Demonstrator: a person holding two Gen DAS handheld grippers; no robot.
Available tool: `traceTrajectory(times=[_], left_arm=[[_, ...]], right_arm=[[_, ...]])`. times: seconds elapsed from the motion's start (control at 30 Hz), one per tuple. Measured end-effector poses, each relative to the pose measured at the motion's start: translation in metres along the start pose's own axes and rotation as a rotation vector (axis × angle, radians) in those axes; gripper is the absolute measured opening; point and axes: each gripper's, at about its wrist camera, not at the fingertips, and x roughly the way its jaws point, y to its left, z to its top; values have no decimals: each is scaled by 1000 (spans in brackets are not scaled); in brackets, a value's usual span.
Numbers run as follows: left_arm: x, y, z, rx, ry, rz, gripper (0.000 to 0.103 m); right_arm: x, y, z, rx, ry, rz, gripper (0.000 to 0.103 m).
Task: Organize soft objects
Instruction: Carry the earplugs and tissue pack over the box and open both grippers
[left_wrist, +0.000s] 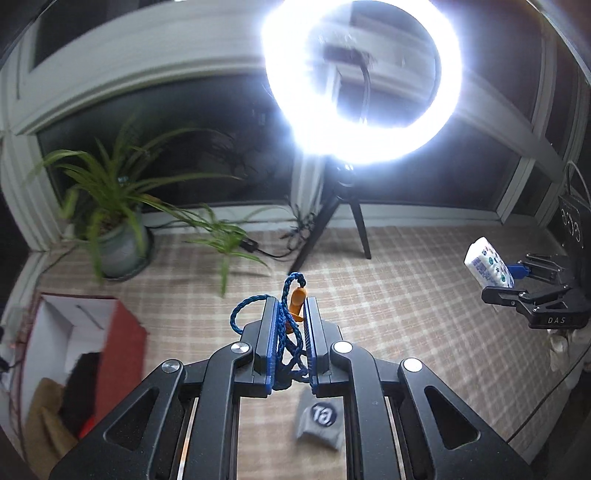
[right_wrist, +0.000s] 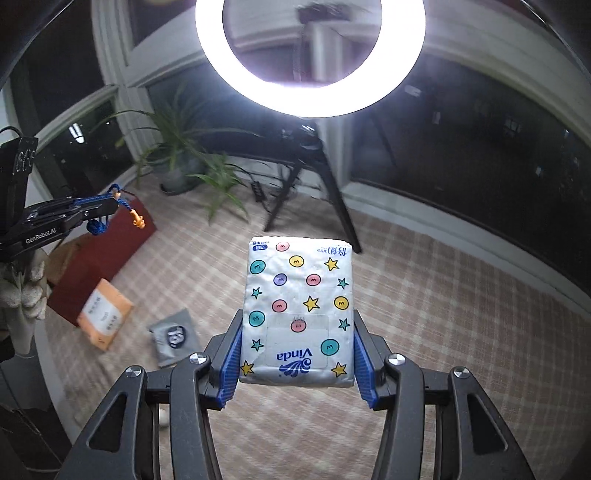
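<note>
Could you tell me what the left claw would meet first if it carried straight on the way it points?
Probably the tripod of the ring light, beyond the cord it grips; nothing nearer shows, though depth is unclear.

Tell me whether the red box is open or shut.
Open. The left wrist view looks into the red box from above: no lid covers it, its white inner walls show, and tan and dark items lie inside.

Your left hand-held gripper (left_wrist: 290, 328) is clamping a blue cord (left_wrist: 284, 321) between nearly closed fingers — your right hand-held gripper (right_wrist: 297, 354) is gripping a tissue pack (right_wrist: 299, 310), both raised.
</note>
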Motion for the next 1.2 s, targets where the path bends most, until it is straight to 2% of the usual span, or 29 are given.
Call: traceTrajectory(times=[0.3,0.47,0.67,0.8,0.97,1.2], left_arm=[[-64,86,-6,-42,-46,64,12],[-82,146,-13,-72,-44,109,12],[-82,209,-20,-80,-12,154,12],[-74,244,-24,-102,20,151,12],[-59,279,-27,-129,58,140,12],[-30,308,-27,-173,105,106,12]], right_arm=[[-2,110,43,-77,-49,82,47],[12,179,68,-104,-57,131,47],[50,262,101,-120,-28,181,47],[85,306,115,-147,9,181,47],[130,347,127,-141,62,184,47],[180,376,137,-143,128,185,48]])
